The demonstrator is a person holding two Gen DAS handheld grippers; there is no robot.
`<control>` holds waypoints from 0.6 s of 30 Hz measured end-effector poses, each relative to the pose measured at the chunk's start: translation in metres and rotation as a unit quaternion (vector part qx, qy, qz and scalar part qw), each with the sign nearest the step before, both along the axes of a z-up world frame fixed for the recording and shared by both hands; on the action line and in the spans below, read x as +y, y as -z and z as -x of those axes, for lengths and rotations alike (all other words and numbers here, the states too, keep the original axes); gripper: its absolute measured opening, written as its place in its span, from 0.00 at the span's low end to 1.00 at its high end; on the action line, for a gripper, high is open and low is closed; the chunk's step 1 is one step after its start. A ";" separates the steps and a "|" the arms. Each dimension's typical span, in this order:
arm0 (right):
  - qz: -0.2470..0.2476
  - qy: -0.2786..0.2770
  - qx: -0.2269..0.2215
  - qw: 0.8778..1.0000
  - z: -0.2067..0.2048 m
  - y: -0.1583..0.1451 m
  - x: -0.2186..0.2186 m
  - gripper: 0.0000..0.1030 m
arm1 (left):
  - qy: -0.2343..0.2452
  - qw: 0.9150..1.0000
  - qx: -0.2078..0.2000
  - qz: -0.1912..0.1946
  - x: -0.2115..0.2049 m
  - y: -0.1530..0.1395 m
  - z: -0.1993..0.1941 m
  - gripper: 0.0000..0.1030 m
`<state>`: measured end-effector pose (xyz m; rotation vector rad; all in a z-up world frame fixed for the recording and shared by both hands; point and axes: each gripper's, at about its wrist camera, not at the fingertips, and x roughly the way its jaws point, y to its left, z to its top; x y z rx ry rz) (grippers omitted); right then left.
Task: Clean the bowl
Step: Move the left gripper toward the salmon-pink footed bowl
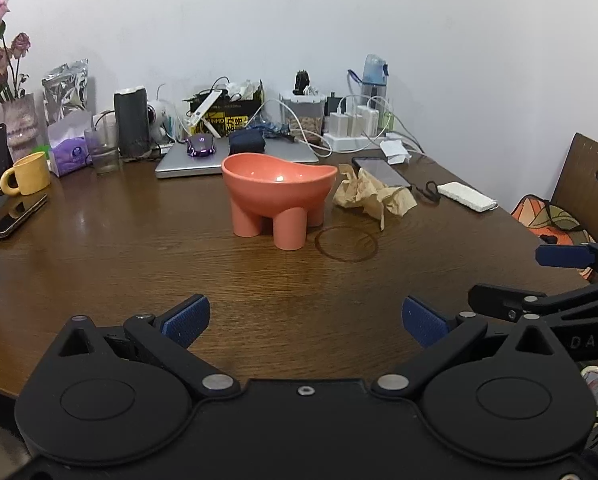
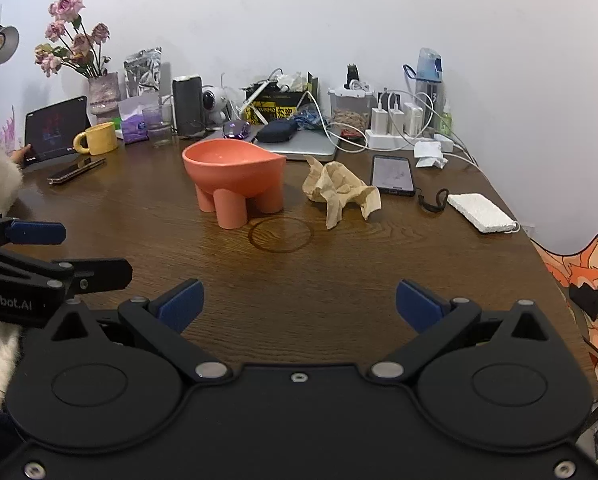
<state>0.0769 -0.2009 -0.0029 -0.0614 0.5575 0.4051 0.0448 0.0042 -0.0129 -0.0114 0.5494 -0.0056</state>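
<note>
A salmon-pink bowl on stubby legs [image 1: 277, 196] [image 2: 233, 180] stands upright in the middle of the wooden table [image 1: 139, 264] [image 2: 339, 264]. A crumpled brown paper towel [image 1: 373, 194] [image 2: 339, 190] lies just to its right, apart from it. A ring-shaped stain [image 1: 347, 243] [image 2: 281, 235] marks the table in front of the bowl. My left gripper [image 1: 306, 320] is open and empty, well short of the bowl. My right gripper [image 2: 298, 306] is open and empty, also near the table's front edge. Each gripper shows at the edge of the other's view.
A laptop [image 1: 235, 158] with a mouse sits behind the bowl. A yellow mug [image 1: 29, 174], a glass [image 1: 103, 148], a vase, phones [image 2: 393, 174] [image 1: 17, 214], a white sponge [image 2: 481, 213], chargers and cables crowd the back. A chair [image 1: 587, 192] stands at the right.
</note>
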 end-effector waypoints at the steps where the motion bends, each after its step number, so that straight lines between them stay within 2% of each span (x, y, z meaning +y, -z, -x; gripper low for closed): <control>1: 0.001 0.002 0.003 1.000 -0.003 0.001 0.000 1.00 | 0.000 1.000 0.002 -0.001 0.002 0.002 -0.005 1.00; 5: 0.004 0.012 0.015 1.000 -0.014 0.006 -0.001 0.99 | -0.007 1.000 0.011 0.000 0.012 0.008 -0.028 1.00; 12: 0.014 0.024 0.028 0.999 -0.031 0.015 0.001 0.99 | -0.040 0.998 0.037 0.045 0.029 0.022 -0.093 1.00; 18: 0.023 0.037 0.041 0.998 -0.045 0.023 -0.001 0.99 | 0.003 1.000 0.027 -0.005 0.028 0.031 -0.126 1.00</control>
